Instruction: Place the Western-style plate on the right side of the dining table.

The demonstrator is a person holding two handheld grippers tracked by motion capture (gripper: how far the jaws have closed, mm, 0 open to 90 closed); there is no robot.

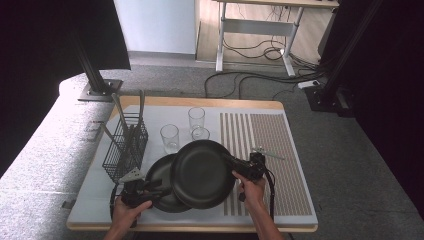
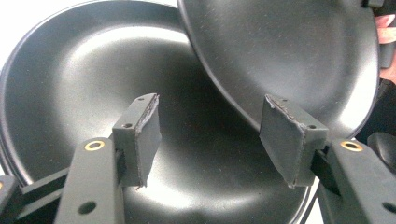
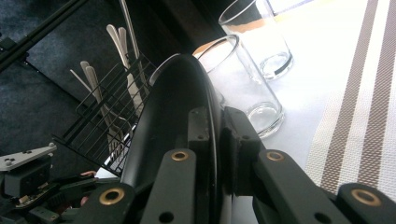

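Two black plates overlap at the table's front. The upper plate (image 1: 202, 172) (image 3: 173, 107) hangs tilted above the table, and my right gripper (image 1: 239, 165) (image 3: 217, 126) is shut on its right rim. The lower plate (image 1: 161, 186) (image 2: 93, 93) lies flat on the white mat, partly covered by the upper plate (image 2: 289, 51). My left gripper (image 1: 161, 192) (image 2: 210, 121) is open at the lower plate's left front edge, its jaws spread over the plate's inside. Its right pad (image 2: 285, 135) stands close under the upper plate's rim.
A wire cutlery basket (image 1: 125, 145) (image 3: 107, 116) with several utensils stands at the left. Three clear glasses (image 1: 170, 137) (image 1: 196, 119) (image 1: 200, 133) stand behind the plates. A fork (image 1: 267, 152) lies on the striped mat (image 1: 285, 175) at the right.
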